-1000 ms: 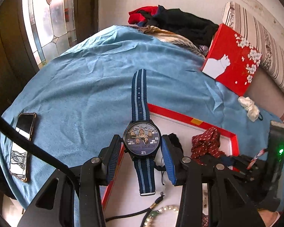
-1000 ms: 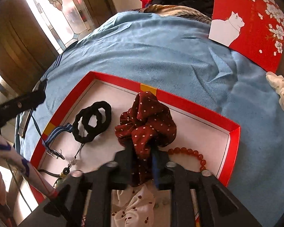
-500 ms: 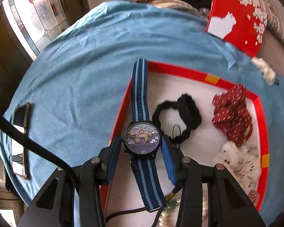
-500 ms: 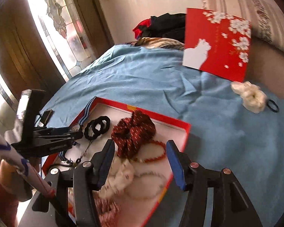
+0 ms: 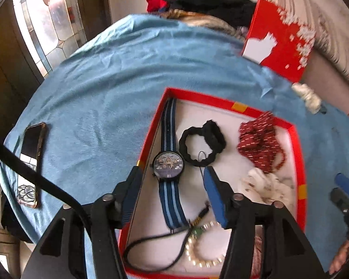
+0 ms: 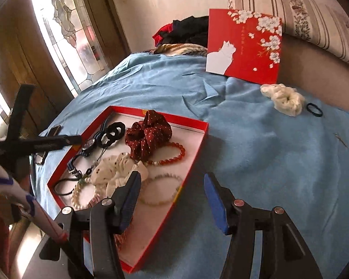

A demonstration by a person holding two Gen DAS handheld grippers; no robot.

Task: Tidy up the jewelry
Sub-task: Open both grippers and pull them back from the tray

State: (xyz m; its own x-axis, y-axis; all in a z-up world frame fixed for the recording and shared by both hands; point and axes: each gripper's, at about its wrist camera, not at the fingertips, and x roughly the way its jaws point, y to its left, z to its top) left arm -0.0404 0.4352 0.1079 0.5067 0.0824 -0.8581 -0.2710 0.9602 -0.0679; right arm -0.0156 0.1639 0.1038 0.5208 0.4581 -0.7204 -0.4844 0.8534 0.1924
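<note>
Left wrist view shows the left gripper [image 5: 172, 190] with its jaws spread wide, holding nothing, poised above the watch [image 5: 168, 166]. That watch lies flat inside the red tray [image 5: 299, 162], along its left wall, with its blue striped strap running from the far corner toward the near side. Just right of it sits a black scrunchie [image 5: 201, 143], and farther right a red dotted scrunchie [image 5: 259, 144]. A pearl bracelet [image 5: 199, 248] lies at the near end of the tray (partly hidden by the right finger). A phone [image 5: 31, 162] rests on the blue blanket [image 5: 104, 93], well left of the tray.

From the right wrist view, the right gripper [image 6: 172, 200] is also wide open and empty, over the tray's right edge [image 6: 190, 162]. On the blanket [image 6: 256, 151], far right, lie a white scrunchie [image 6: 282, 98] and, just beside it, a dark hair tie [image 6: 314, 109]; the red lid [image 6: 244, 46] leans upright behind them.
</note>
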